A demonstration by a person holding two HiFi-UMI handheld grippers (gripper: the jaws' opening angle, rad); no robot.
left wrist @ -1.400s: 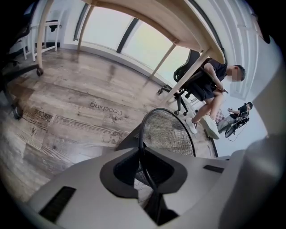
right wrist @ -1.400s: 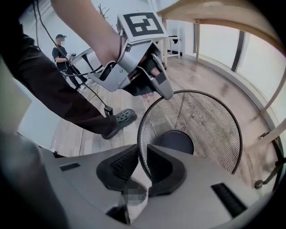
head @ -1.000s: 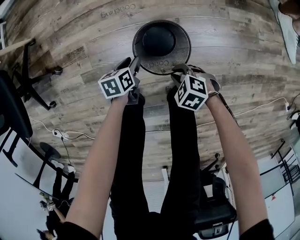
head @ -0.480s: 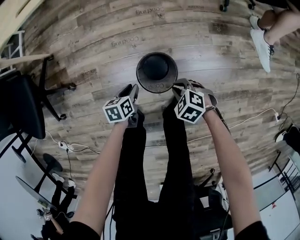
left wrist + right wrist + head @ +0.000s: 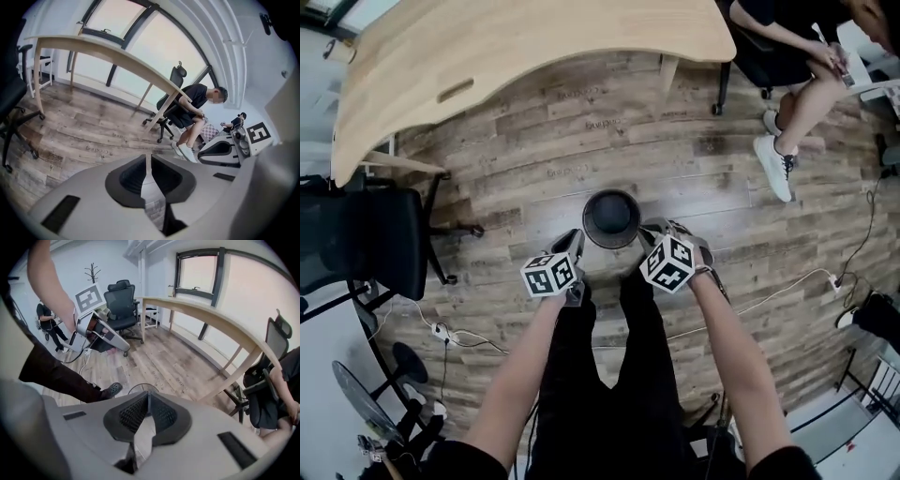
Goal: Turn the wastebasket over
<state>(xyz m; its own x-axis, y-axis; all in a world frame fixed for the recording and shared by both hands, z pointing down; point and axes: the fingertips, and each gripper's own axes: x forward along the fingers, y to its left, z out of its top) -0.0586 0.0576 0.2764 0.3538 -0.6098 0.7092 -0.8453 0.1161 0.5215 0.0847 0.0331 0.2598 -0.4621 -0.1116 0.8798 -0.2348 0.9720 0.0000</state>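
Note:
The wastebasket (image 5: 611,217) is a black round mesh bin standing on the wood floor just ahead of my feet; I cannot tell which end is up. My left gripper (image 5: 572,240) hangs to its near left and my right gripper (image 5: 650,233) to its near right, both well above it and apart from it. The left jaws (image 5: 149,157) have just been closing and now meet with nothing between them. The right jaws (image 5: 147,395) are shut and empty too. In the right gripper view a thin arc of the wastebasket's rim (image 5: 136,386) shows just beyond the jaws.
A long curved wooden table (image 5: 534,47) spans the far side. A black office chair (image 5: 356,234) stands at the left. A seated person (image 5: 797,66) stretches a leg out at the upper right. Cables (image 5: 441,333) lie on the floor behind me.
Both grippers have risen away from the wastebasket, which now looks much smaller and farther below. The head view has lifted, bringing the table and the seated person into sight.

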